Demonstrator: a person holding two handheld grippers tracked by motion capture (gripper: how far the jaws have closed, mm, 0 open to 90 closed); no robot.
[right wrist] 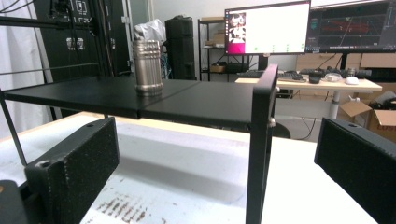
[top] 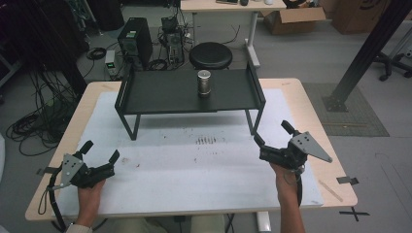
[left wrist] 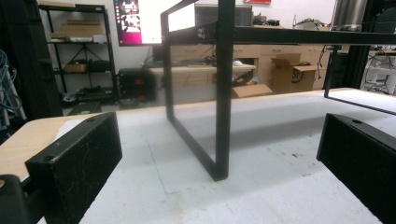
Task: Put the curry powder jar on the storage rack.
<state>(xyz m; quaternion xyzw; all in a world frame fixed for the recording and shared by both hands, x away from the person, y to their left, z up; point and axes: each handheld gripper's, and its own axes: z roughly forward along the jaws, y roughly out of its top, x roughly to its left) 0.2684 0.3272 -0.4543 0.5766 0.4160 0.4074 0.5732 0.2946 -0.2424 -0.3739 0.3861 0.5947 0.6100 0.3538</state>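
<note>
Both tongs are held wide apart with nothing between them, low over the table [top: 301, 97]. The left tongs [top: 101, 151] and right tongs [top: 272, 132] are kept well short of the black shelf [top: 160, 92]. The metal canister [top: 204, 82] is stood upright on that shelf, ahead and between the two tongs. From the left gripper view the canister is cut off at the top edge.

Lab: monitors [right wrist: 267, 28], tangled cables [top: 34, 121]

Metal cup [top: 204, 82] stands on the raised shelf [top: 160, 94] — table [top: 194, 165] beneath.
</note>
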